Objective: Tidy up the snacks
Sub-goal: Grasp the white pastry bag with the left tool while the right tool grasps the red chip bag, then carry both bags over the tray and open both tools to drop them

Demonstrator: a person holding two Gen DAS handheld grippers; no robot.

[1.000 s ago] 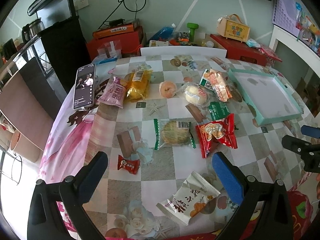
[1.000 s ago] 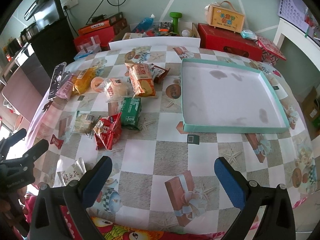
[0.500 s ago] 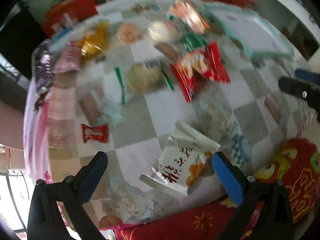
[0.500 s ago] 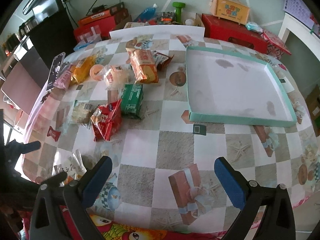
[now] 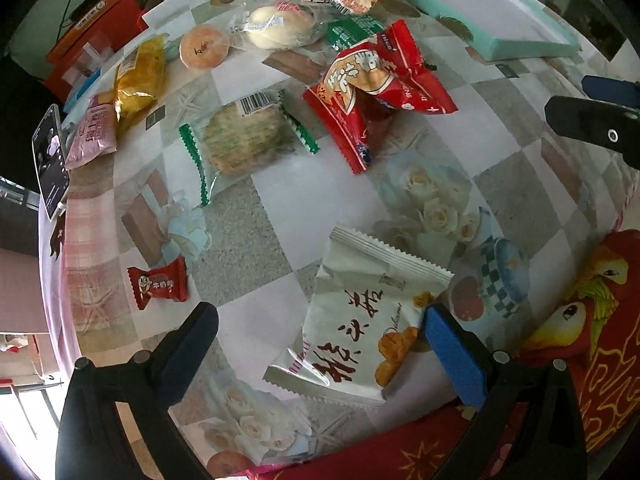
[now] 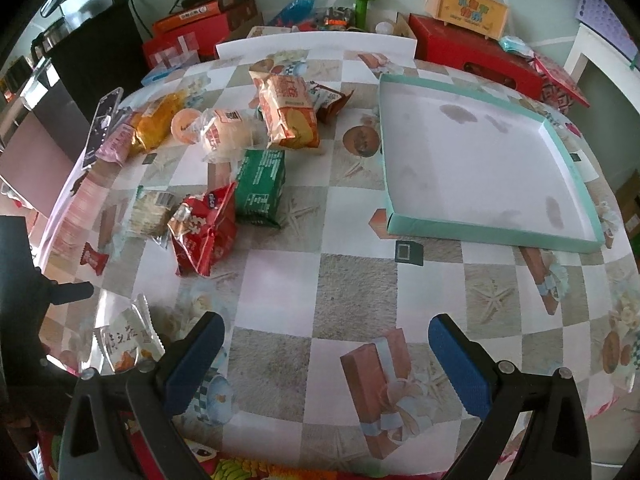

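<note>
My left gripper point(image 5: 320, 340) is open, low over the table's near edge, with a white snack packet point(image 5: 360, 328) lying between its fingers, nearer the right one. Beyond lie a red packet point(image 5: 376, 84), a clear-wrapped cracker point(image 5: 244, 132) and a small red candy point(image 5: 158, 282). My right gripper point(image 6: 326, 354) is open and empty above bare tablecloth. In the right wrist view, the empty teal tray point(image 6: 492, 230) sits at the right, with a green packet point(image 6: 260, 184), the red packet point(image 6: 204, 232) and an orange bread packet point(image 6: 288, 112) to its left. The white packet point(image 6: 124, 340) shows at lower left.
A phone point(image 5: 50, 160) leans at the table's left edge, next to pink point(image 5: 94, 136) and yellow point(image 5: 138, 76) packets. A round orange snack point(image 5: 204, 46) and a wrapped bun point(image 5: 276, 26) lie farther back. Red boxes point(image 6: 476, 60) and clutter stand behind the table.
My left gripper has dropped and tilted down toward the white packet, which now lies between its fingers. My right gripper has barely moved.
</note>
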